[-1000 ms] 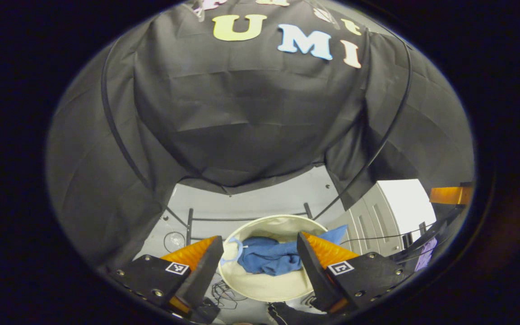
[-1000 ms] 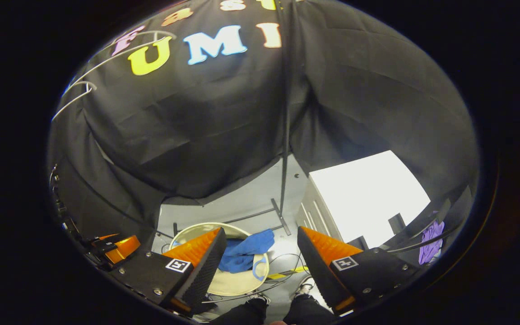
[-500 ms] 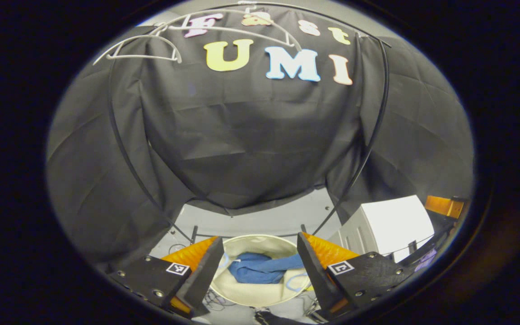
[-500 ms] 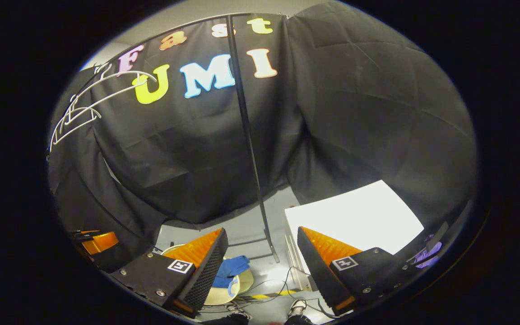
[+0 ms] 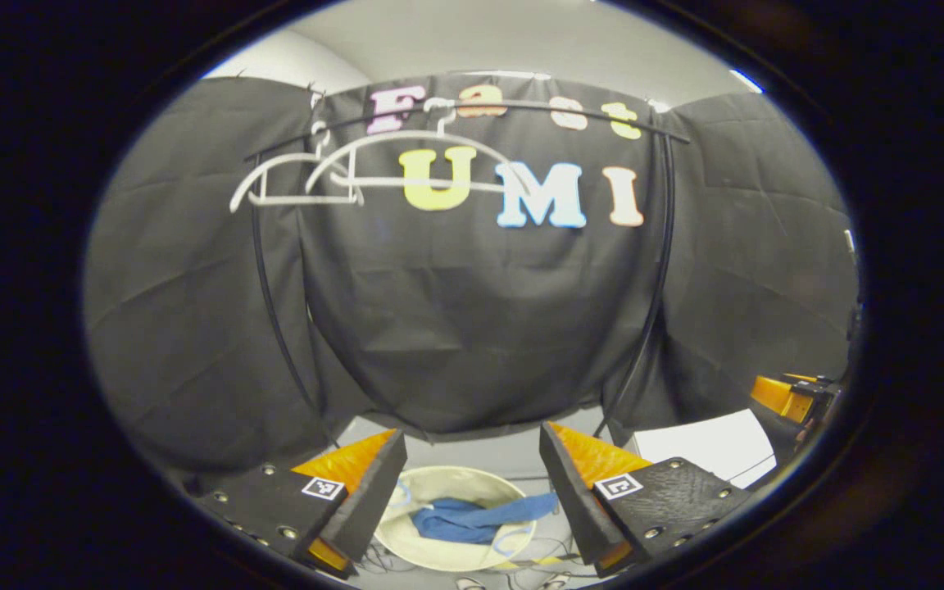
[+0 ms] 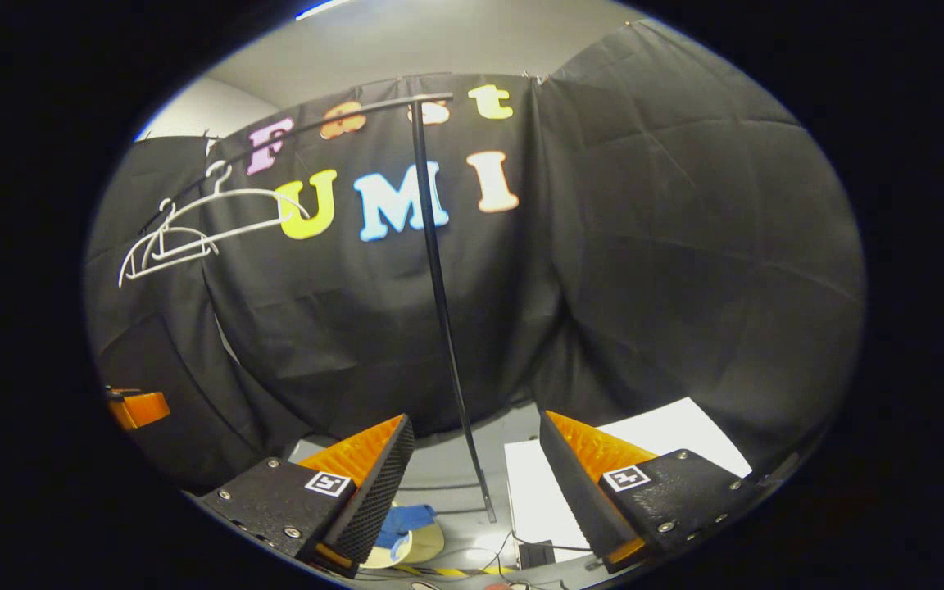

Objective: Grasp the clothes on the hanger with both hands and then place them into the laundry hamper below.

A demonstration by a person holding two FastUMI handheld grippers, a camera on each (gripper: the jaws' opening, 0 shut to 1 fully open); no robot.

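— Down in the cream laundry hamper (image 5: 439,547), between the fingers in the left gripper view: blue clothes (image 5: 472,519), crumpled, long axis lying left to right, one end draped over the right-hand rim. Agreed?

— Agreed. Seen again in the right gripper view, low and left of centre: just a scrap of the clothes (image 6: 409,519) and a slice of the hamper (image 6: 423,542), the rest hidden behind a finger.

— Left gripper (image 5: 472,492)?

— Held high, looking level at the booth wall, tilted slightly down. Jaws spread wide, gripping nothing, hamper far below in the gap.

— Up top, left to right?

— Two bare white hangers (image 5: 341,176) on the black rail (image 5: 472,111), hooks up, bars roughly level, overlapping. In the right gripper view, the hangers (image 6: 193,225) at far left, slanting up to the right; the rack's upright pole (image 6: 439,303) down the middle.

— Right gripper (image 6: 472,492)?

— Likewise raised, facing the wall. Jaws wide apart, empty. White cabinet top (image 6: 669,430) partly behind its right finger.

— Hard to make out?

— Cables and small bits on the floor (image 6: 472,483), too small to tell.
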